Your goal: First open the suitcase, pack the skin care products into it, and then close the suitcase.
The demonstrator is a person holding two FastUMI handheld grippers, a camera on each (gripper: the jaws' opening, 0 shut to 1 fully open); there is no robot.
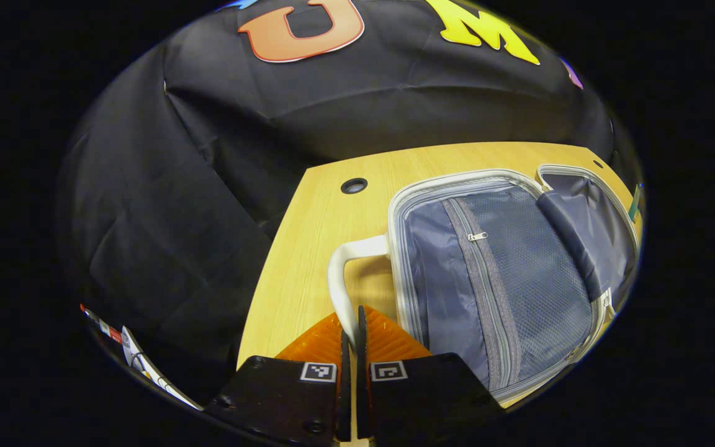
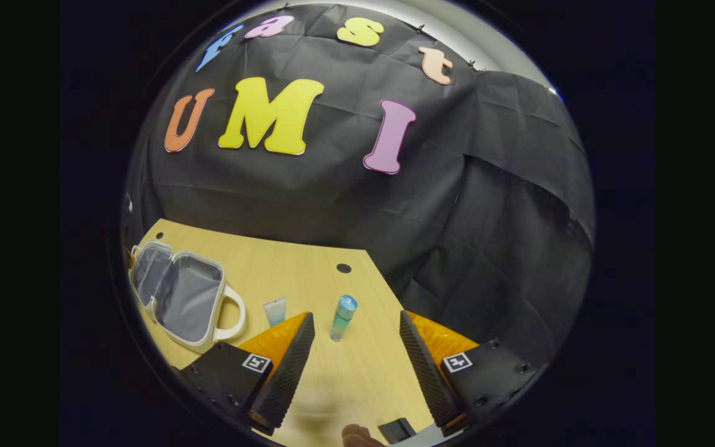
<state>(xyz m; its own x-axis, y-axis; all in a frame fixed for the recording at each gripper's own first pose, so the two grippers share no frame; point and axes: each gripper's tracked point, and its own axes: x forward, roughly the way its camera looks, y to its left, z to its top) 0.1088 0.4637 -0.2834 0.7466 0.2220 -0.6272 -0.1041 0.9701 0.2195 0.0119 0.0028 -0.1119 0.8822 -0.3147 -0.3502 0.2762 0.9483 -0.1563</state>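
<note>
Left claw grips suitcase handle; bottle, tube lie beside.

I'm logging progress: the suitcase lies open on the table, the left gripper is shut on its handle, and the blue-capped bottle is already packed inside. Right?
Not quite. In the right gripper view the blue-capped bottle still stands on the table, outside the suitcase. The left gripper is indeed shut on the handle.

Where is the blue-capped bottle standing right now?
In the right gripper view the bottle stands upright on the wooden table, ahead between the open right gripper fingers, with the small tube to its left and the open suitcase beyond.
</note>
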